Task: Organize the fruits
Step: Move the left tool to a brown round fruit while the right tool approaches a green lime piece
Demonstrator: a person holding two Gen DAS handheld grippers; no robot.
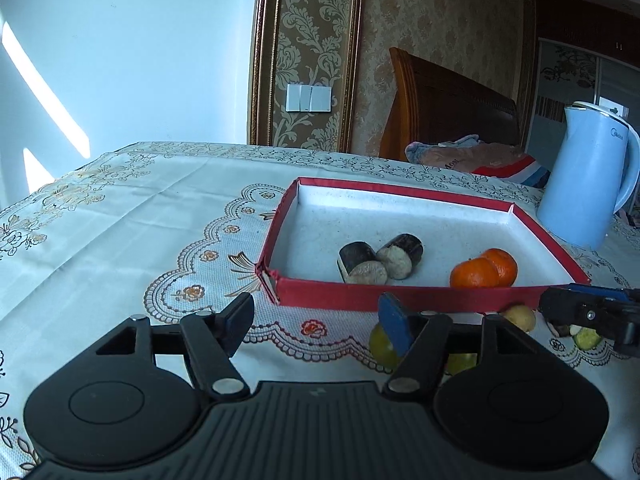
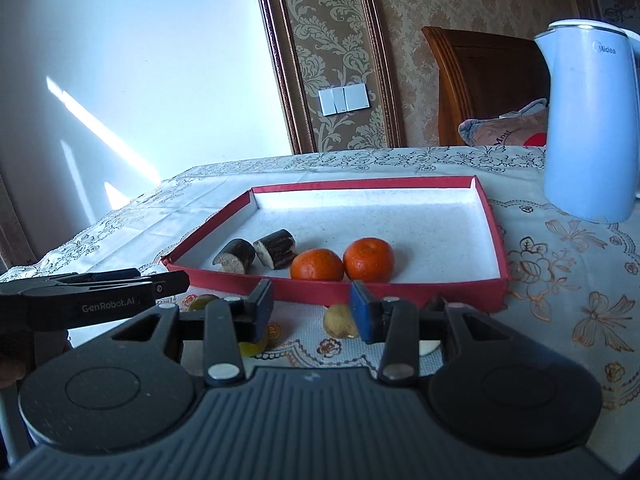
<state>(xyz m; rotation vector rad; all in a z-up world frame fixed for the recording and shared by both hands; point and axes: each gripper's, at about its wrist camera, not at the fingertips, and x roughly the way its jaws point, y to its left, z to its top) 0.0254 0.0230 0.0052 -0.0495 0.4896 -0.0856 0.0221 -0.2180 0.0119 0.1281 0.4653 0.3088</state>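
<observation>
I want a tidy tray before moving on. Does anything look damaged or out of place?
The red tray has its near left corner split open, with the wall flap loose. Several fruits lie outside it on the tablecloth: a yellowish fruit and a green one sit just before the front wall. Two oranges and dark pieces are inside.

Two oranges [image 2: 343, 265] in the tray [image 2: 494, 236] right of two cut pieces [image 2: 256, 257], kettle [image 2: 586, 120] behind-right.
</observation>
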